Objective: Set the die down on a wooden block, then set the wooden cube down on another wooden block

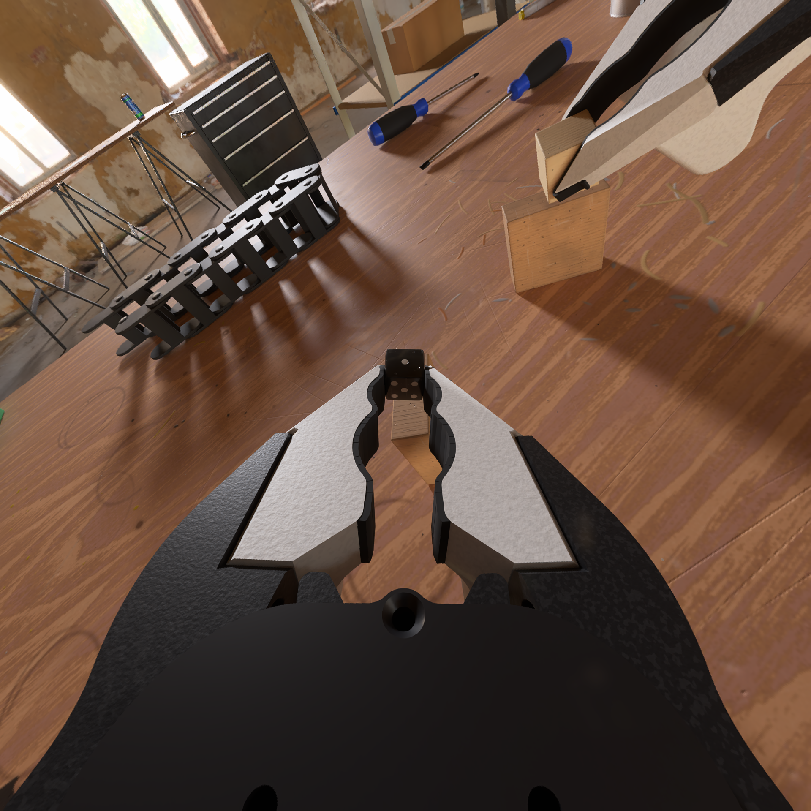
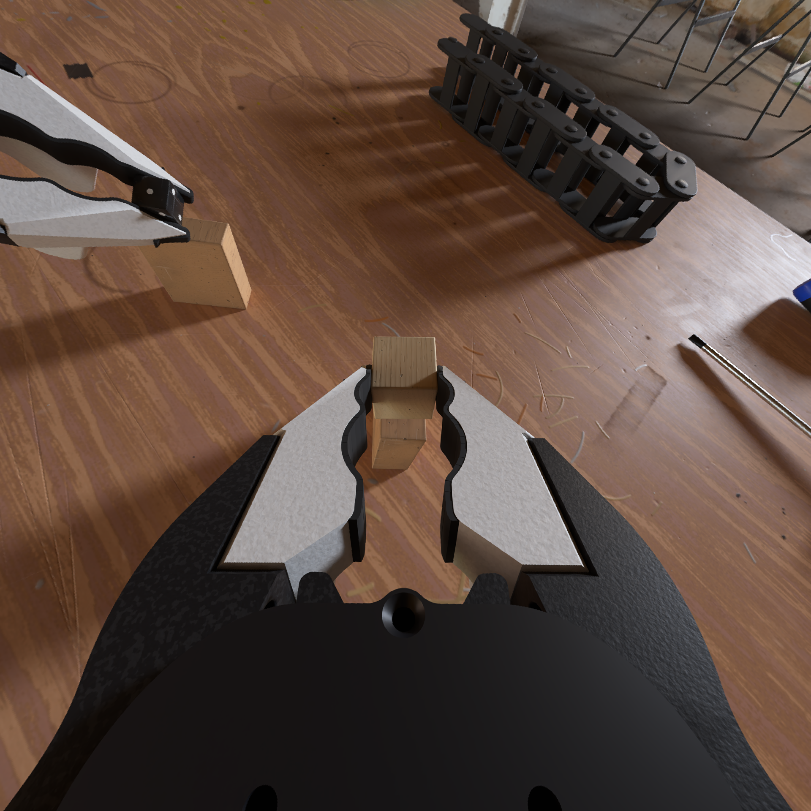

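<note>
My left gripper (image 1: pixel 404 372) is shut on a black die (image 1: pixel 406 362) with pale pips. It holds the die just over the top of an upright wooden block (image 1: pixel 410 423). The right wrist view shows the same gripper (image 2: pixel 182 215), die (image 2: pixel 160 199) and block (image 2: pixel 206 267) at the left. My right gripper (image 2: pixel 403 373) is shut on a pale wooden cube (image 2: pixel 403 360), right above a second upright wooden block (image 2: pixel 398 443). In the left wrist view that gripper (image 1: pixel 566 153) holds the cube (image 1: pixel 557 149) tilted at the top of its block (image 1: pixel 555 241). I cannot tell whether either object touches its block.
A black cable chain (image 1: pixel 228 254) lies on the wooden table beyond the blocks, near the table edge (image 2: pixel 570 131). Two blue-and-black screwdrivers (image 1: pixel 397 120) (image 1: pixel 544 61) lie farther back. A cardboard box (image 1: pixel 421 39) and a black drawer cabinet (image 1: pixel 250 123) stand behind them.
</note>
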